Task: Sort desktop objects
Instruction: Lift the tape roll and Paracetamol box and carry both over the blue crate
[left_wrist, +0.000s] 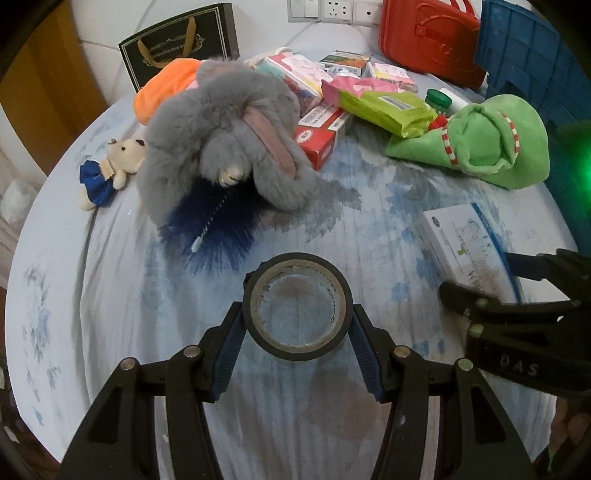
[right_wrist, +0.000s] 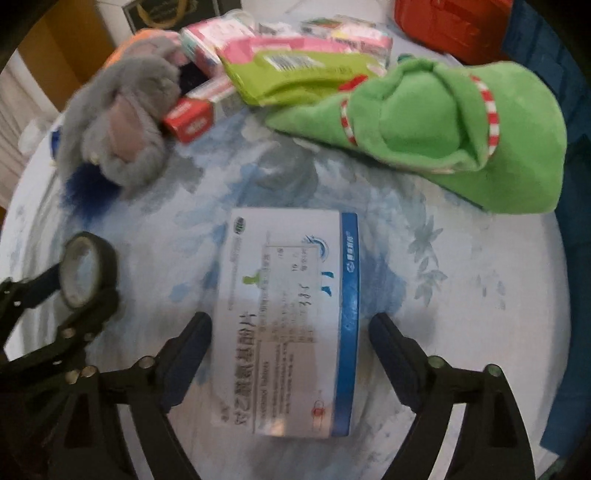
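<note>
A black tape roll sits between the blue pads of my left gripper, which is shut on it just above the flowered tablecloth. The same roll and left gripper show at the left edge of the right wrist view. A white and blue medicine box lies flat on the cloth. My right gripper straddles it with a fingertip on each long side. A gap shows at its right finger, so the jaws are open. That box and the right gripper also appear at the right in the left wrist view.
A grey plush rabbit with a blue pompom, a small bear doll and an orange plush lie far left. A red box, a green packet and a green plush lie behind. A red case and a blue crate stand far right.
</note>
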